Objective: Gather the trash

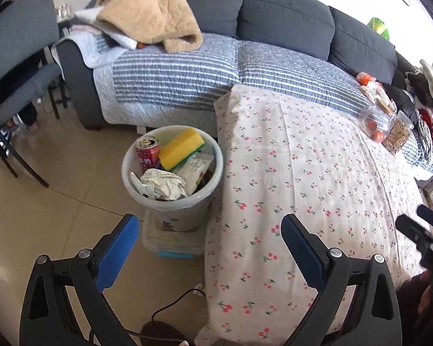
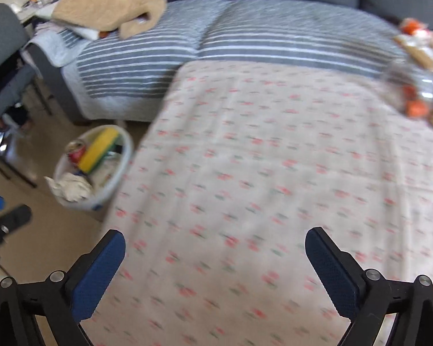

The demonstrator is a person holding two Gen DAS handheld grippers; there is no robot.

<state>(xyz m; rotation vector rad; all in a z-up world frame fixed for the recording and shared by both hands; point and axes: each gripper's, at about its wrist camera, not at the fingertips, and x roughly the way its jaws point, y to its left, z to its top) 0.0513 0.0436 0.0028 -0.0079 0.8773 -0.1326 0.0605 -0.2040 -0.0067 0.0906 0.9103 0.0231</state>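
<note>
A white trash bin [image 1: 130,184] stands on the floor left of the table. It holds a red can [image 1: 147,152], a yellow-green sponge [image 1: 180,147], crumpled paper [image 1: 163,184] and a white packet [image 1: 194,170]. The bin also shows in the blurred right wrist view [image 2: 124,155]. My left gripper [image 1: 210,227] is open and empty, above the bin's near side and the table's left edge. My right gripper [image 2: 215,245] is open and empty over the cherry-print tablecloth [image 2: 259,158]. The right gripper also shows at the right edge of the left wrist view [image 1: 418,225].
A grey sofa [image 1: 274,11] with a striped quilt [image 1: 173,75] and a beige blanket [image 1: 147,11] lies behind the table. Clear jars and bags of food [image 1: 384,118] sit at the table's far right. A grey chair [image 1: 17,57] stands left. A plastic box [image 1: 170,242] sits under the bin.
</note>
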